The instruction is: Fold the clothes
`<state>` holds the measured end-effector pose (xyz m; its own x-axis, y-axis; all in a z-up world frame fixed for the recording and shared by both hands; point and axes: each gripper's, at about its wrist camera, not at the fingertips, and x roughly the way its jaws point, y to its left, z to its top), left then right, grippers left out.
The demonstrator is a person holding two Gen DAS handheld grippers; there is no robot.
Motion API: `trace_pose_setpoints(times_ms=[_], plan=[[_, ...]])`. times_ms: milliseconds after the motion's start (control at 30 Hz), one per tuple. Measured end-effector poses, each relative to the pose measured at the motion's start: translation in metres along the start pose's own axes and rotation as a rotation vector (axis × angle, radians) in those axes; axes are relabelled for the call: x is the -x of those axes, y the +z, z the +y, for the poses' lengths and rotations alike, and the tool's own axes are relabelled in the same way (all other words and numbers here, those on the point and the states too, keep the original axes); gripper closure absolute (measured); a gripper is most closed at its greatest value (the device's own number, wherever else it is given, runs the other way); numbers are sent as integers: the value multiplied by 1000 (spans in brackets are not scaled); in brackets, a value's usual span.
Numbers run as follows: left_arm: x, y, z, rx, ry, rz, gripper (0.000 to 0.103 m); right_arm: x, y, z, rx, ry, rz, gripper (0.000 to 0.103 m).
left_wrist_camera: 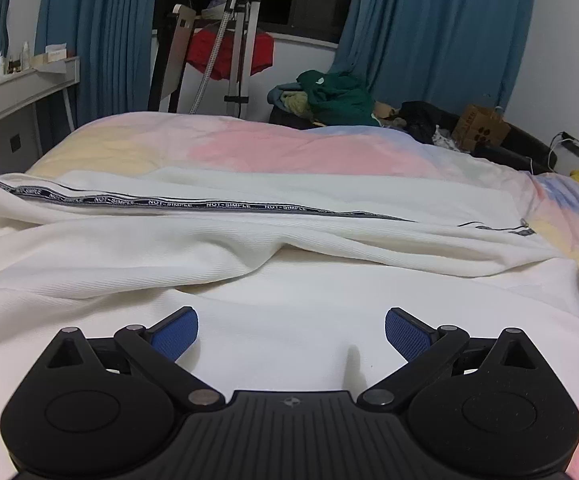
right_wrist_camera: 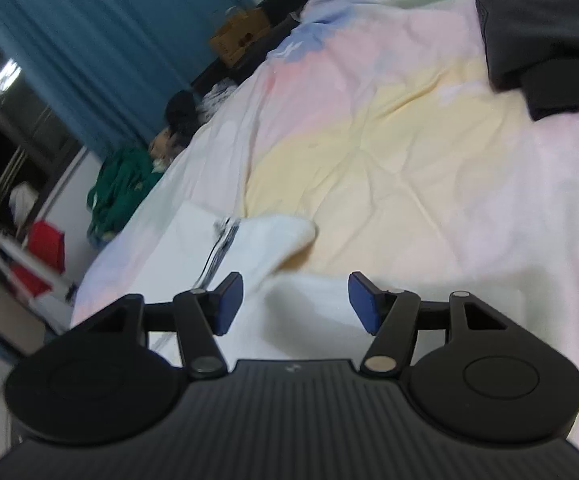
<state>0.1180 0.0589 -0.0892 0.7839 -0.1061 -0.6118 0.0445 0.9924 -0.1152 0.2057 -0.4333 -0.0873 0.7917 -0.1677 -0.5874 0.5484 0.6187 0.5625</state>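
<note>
Both jaws apart — left hand-held gripper (left_wrist_camera: 291, 334) and right hand-held gripper (right_wrist_camera: 295, 304) over the white garment (left_wrist_camera: 249, 248).

White ribbed garment (left_wrist_camera: 249, 248), spread across the bed's (left_wrist_camera: 281, 140) near side, partly folded over itself. Rumpled along a long fold. Trimmed with a dark lettered band (left_wrist_camera: 193, 202) running lengthwise. In the right wrist view, one end (right_wrist_camera: 277, 236) curled up, lying on the pastel quilt.
</note>
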Motion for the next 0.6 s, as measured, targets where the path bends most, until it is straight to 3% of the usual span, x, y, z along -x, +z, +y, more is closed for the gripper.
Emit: trace_pose_setpoints(times_ms=[200,367,467,533,600], plan=[[27,0,0,-5,26,-10,2,37,-39,11,133,-41,113,41],[66,-4,12,-1,86,-31,2,56,-47,22,198,-3,113,40],[91,-5,29,59,115,-48,0,60,-48,25,242,4,99,40],[107,-5,44,115,135,-60,0,62,-48,25,253,4,92,36],[118,-6,60,174,171,-54,0,63,-49,25,254,10,89,21]])
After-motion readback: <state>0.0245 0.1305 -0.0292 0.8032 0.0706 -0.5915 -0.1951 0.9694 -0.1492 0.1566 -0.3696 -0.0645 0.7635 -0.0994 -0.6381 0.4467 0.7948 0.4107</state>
